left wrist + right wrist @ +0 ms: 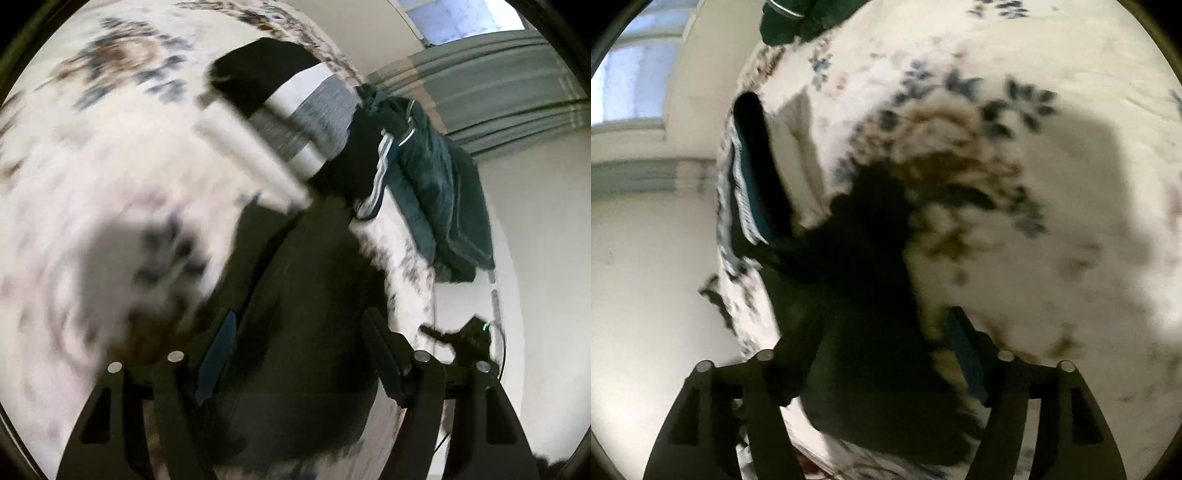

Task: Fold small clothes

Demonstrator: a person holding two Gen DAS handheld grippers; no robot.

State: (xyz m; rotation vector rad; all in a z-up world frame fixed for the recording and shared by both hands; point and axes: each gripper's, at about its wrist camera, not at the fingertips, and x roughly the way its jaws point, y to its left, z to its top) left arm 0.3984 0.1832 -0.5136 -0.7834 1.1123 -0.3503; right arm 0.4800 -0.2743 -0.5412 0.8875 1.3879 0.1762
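A dark green-black garment (pixel 306 295) lies on a white floral bedspread (pixel 110 184). My left gripper (pixel 299 325) has its fingers spread wide, with the dark cloth between and beneath them. A folded garment with black, white and grey stripes (pixel 295 110) lies beyond it. In the right wrist view the same dark garment (pixel 871 295) runs between the spread fingers of my right gripper (pixel 886 325). Whether either gripper pinches the cloth is hidden by blur. The other gripper (pixel 465 336) shows at the right edge of the left wrist view.
A dark teal quilted jacket (pixel 436 177) with white piping hangs over the bed's edge. A folded stack with striped trim (pixel 750 184) lies near the bed's left edge. Beyond the bed are a pale floor, grey curtains (pixel 498 85) and a window (pixel 631 81).
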